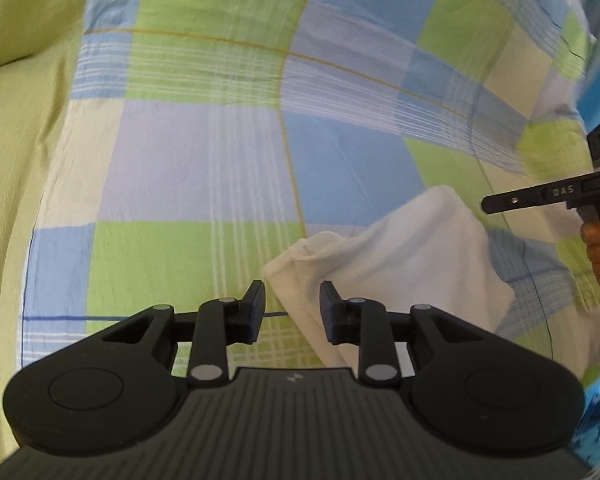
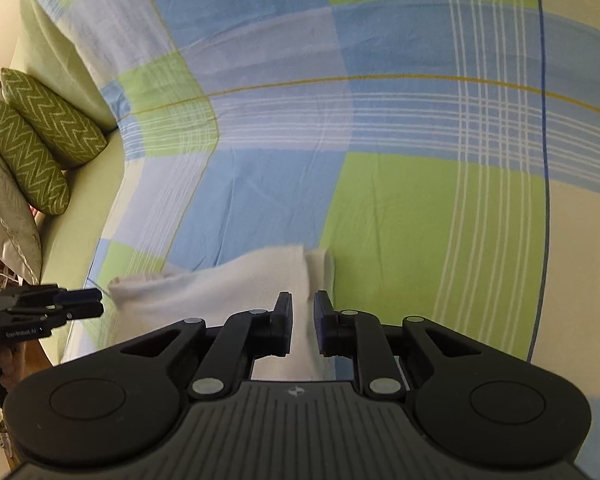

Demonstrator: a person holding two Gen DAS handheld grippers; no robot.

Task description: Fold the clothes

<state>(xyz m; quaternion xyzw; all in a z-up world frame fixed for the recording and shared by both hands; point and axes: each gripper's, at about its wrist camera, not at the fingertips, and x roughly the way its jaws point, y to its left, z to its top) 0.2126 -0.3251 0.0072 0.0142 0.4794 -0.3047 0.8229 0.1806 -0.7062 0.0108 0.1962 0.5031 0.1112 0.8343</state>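
Garment: white cloth [image 1: 384, 256], folded into a small bundle, lying on the checked bedspread [image 1: 204, 152] of the bed.
Left tool [image 1: 292, 312]: fingers parted with a clear gap, gripping nothing, just beside the cloth's near edge.
Right tool [image 2: 302, 322]: fingers narrowly apart above the cloth; whether they pinch it, I cannot tell.
Cushions: two green zigzag cushions [image 2: 40, 140] at the bed's far edge.

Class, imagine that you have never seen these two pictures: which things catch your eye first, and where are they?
The checked bedsheet in blue, green and cream fills both views. On it, near the front, lies a small white cloth, crumpled. The left gripper hovers at the cloth's edge with jaws open, and the right gripper is over it, jaws apart.
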